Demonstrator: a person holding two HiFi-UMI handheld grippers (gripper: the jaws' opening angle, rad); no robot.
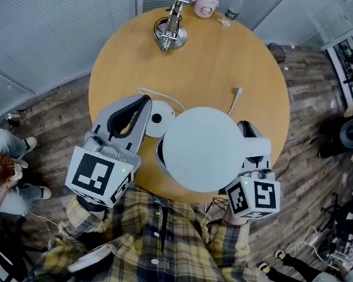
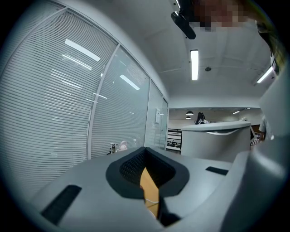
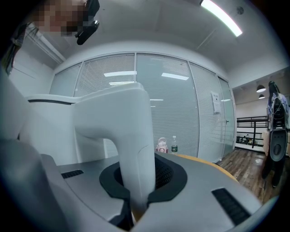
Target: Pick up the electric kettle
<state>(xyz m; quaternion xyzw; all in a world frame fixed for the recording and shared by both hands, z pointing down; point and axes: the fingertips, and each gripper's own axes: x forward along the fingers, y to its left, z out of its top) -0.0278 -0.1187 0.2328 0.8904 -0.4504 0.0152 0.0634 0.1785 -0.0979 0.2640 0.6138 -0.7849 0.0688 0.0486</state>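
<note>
Head view is showing a round wooden table (image 1: 227,59) from above, with the person's plaid sleeves at the bottom edge. At the left, the left gripper (image 1: 144,103) is hanging over the near part of the tabletop; in the left gripper view its jaws are lying together with nothing between them, only a thin sliver of the wood showing through the dark pads (image 2: 131,165). Just right of its tip, the round white kettle base (image 1: 160,118) is sitting on the table. Touching nothing of that base from this angle, the white electric kettle (image 1: 201,148) is filling the middle, between the two grippers and over the table's near edge, off its base. At the right, the right gripper (image 1: 250,136) is clamping the kettle's handle (image 3: 133,136); the right gripper view shows both pads pressing on it. Farther back, a metal stand (image 1: 171,31), a pink container (image 1: 207,3) and a water bottle (image 1: 234,6) are standing.
</note>
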